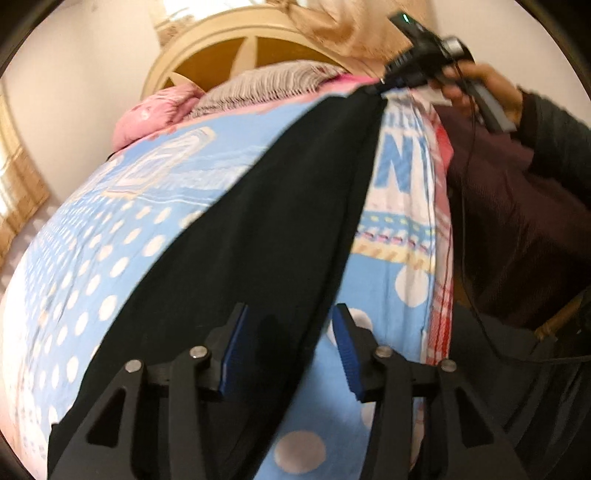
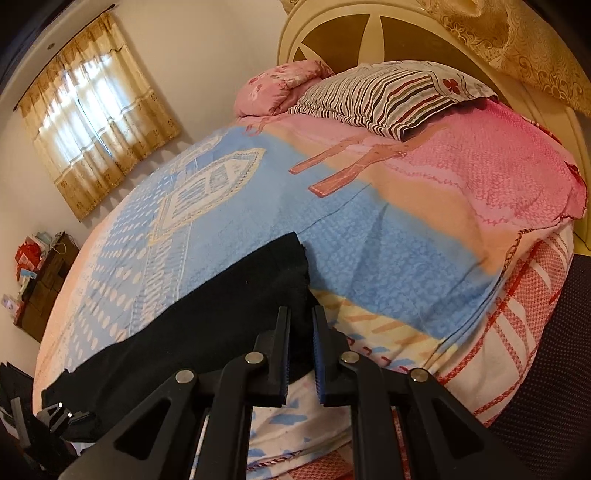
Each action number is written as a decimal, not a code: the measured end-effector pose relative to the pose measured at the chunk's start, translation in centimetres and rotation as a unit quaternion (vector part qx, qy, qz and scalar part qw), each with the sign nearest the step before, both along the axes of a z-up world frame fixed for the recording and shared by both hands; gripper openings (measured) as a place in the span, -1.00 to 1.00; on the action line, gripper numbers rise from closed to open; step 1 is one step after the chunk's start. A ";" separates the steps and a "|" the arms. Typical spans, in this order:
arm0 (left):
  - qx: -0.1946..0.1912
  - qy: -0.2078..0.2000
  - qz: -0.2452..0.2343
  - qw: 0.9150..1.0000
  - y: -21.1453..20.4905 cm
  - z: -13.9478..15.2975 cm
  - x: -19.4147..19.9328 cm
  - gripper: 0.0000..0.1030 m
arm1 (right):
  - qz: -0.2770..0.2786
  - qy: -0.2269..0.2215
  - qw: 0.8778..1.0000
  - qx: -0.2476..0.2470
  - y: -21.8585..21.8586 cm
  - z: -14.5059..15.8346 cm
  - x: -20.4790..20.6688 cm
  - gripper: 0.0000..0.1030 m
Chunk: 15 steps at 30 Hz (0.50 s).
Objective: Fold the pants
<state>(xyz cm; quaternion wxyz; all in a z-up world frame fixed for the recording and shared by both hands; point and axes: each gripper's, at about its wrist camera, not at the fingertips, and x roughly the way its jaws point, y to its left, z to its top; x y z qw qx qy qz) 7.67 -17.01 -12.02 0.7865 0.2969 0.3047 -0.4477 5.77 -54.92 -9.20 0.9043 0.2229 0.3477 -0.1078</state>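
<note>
Two grippers met soft, limp black pants (image 1: 266, 229) stretched along the bed (image 2: 369, 236): right gripper (image 2: 301, 354) pinched a corner toward the striped pillow (image 2: 384, 96), left gripper (image 1: 288, 350) jaws spread over the far end.

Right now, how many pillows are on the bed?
2. A striped pillow lies at the head of the bed against the headboard, and a pink floral pillow sits beside it on the window side. Others may be hidden behind them.

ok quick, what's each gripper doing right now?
Left gripper: open over the black pants, holding nothing.
Right gripper: fingers nearly together on the pants' edge; a firm grip cannot be told.
</note>
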 end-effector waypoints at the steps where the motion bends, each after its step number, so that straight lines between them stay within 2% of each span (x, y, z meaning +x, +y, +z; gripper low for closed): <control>1: 0.010 0.000 0.002 1.000 -0.3 -0.4 0.3 -0.06 | 0.001 -0.001 1.000 -0.001 0.0 -0.1 -0.1 -0.79; 5: 0.012 0.024 0.016 1.000 -0.4 -0.8 1.7 -0.16 | 0.002 -0.006 1.000 0.003 -0.2 -0.1 -0.1 -0.79; 9: 0.022 0.022 0.014 0.999 -0.6 -0.9 1.7 -0.19 | 0.002 -0.009 1.000 0.007 -0.4 -0.4 0.0 -0.79; 11: 0.019 0.033 0.010 0.999 -0.8 -0.9 1.7 -0.53 | 0.002 -0.010 1.000 0.007 -0.4 -0.3 0.0 -0.79; 13: 0.016 0.036 0.008 0.999 -0.6 -0.4 1.5 -0.79 | 0.005 -0.008 1.000 0.000 -0.2 -0.1 0.0 -0.79; 15: 0.015 0.039 0.006 0.999 -0.4 -0.1 1.5 -0.86 | 0.007 -0.006 1.000 -0.004 -0.1 0.0 0.0 -0.80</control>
